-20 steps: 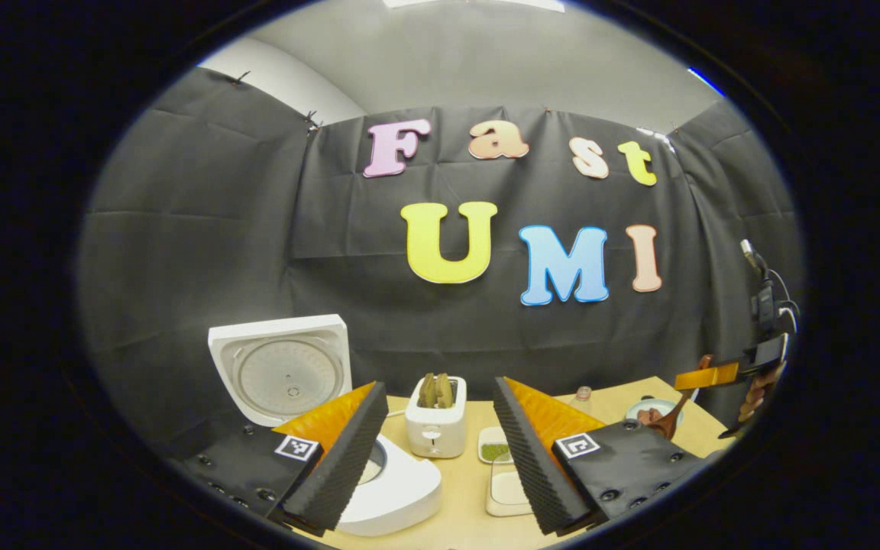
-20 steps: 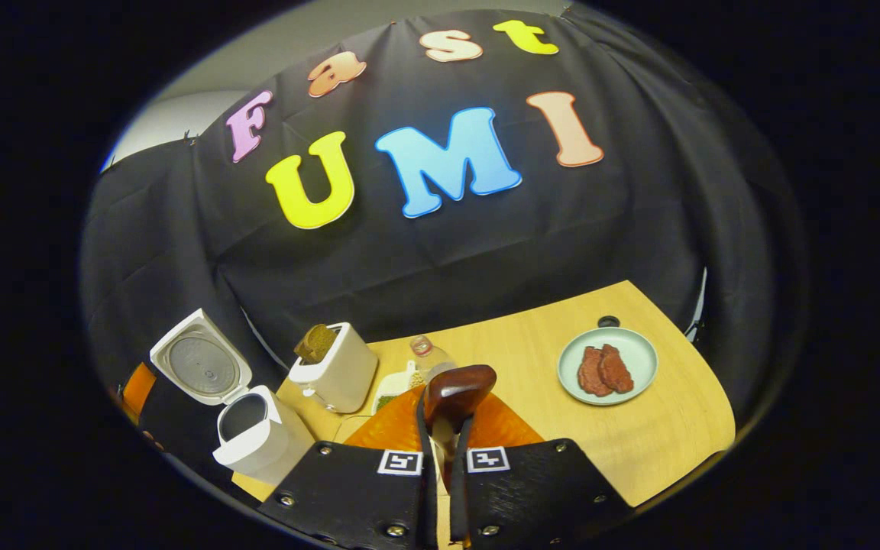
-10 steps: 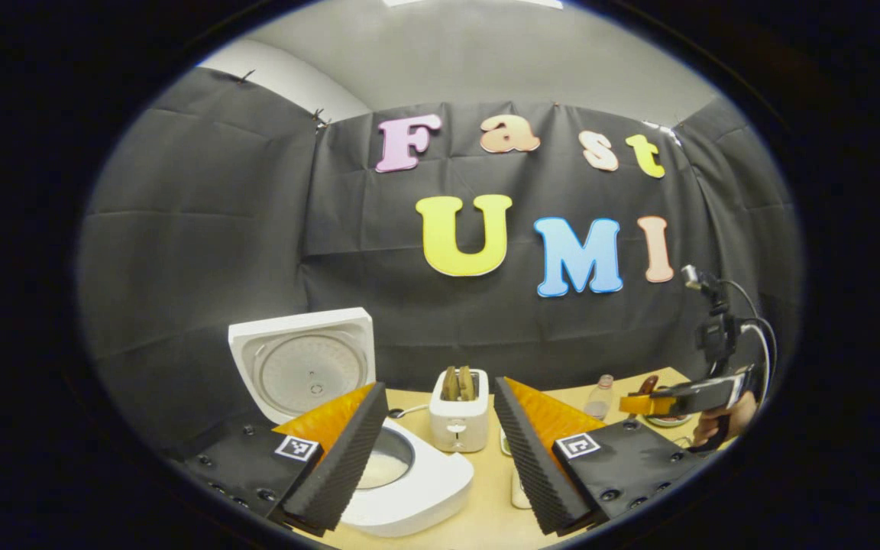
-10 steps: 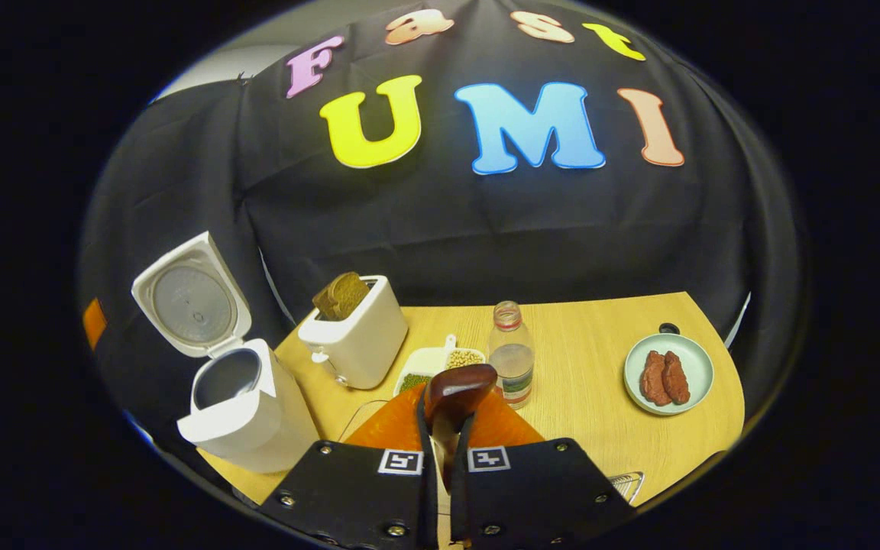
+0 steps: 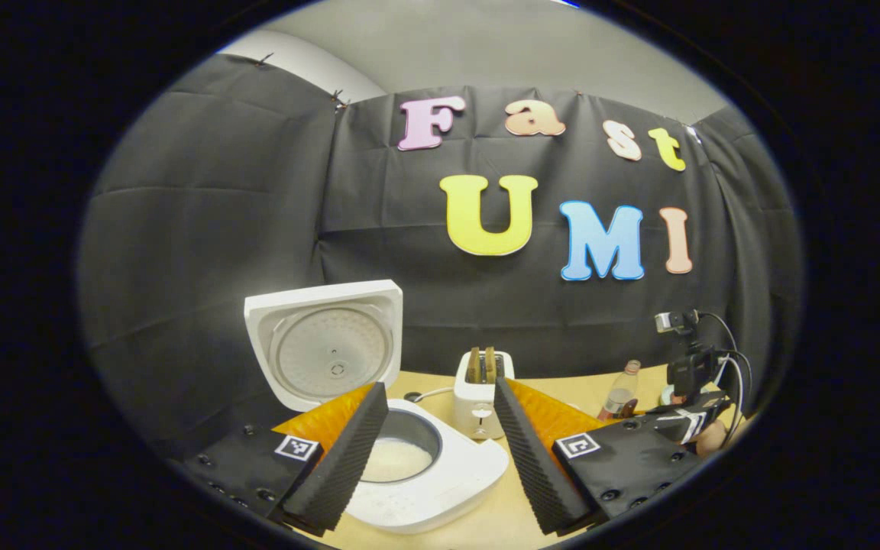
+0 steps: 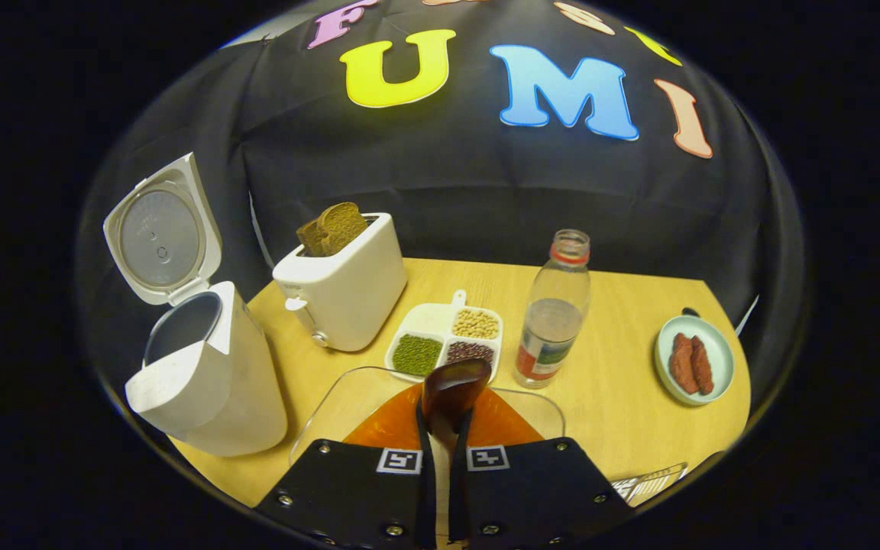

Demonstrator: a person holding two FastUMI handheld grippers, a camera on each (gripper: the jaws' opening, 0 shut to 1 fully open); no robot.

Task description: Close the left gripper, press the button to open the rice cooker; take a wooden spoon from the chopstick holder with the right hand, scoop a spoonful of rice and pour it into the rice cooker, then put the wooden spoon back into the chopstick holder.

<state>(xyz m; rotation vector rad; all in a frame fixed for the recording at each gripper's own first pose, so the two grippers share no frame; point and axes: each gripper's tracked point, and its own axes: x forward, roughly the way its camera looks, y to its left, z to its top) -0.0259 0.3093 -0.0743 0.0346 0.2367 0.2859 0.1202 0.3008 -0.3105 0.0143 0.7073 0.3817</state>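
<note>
The white rice cooker [image 5: 440,481] stands open with its lid [image 5: 323,347] upright, and pale rice shows in its pot [image 5: 402,458]. My left gripper [image 5: 436,451] hangs open just above and in front of it, nothing between its fingers. The cooker [image 6: 203,382] appears again at the left of the right gripper view. My right gripper [image 6: 444,428] is shut on the wooden spoon [image 6: 451,386], whose dark bowl sticks out past the fingertips above a clear glass tray [image 6: 325,405]. It shows again at the far right of the left gripper view as the right gripper [image 5: 684,424], with a hand behind it.
On the wooden table [image 6: 623,412] stand a white toaster [image 6: 344,286] with bread, a divided dish of beans [image 6: 446,344], a water bottle [image 6: 554,313] and a plate of meat [image 6: 693,359]. A wire rack [image 6: 650,481] peeks in at the bottom right.
The right gripper has come down and closer to the table with the spoon still in it. The left gripper view has swung, bringing the open cooker nearer its middle.
</note>
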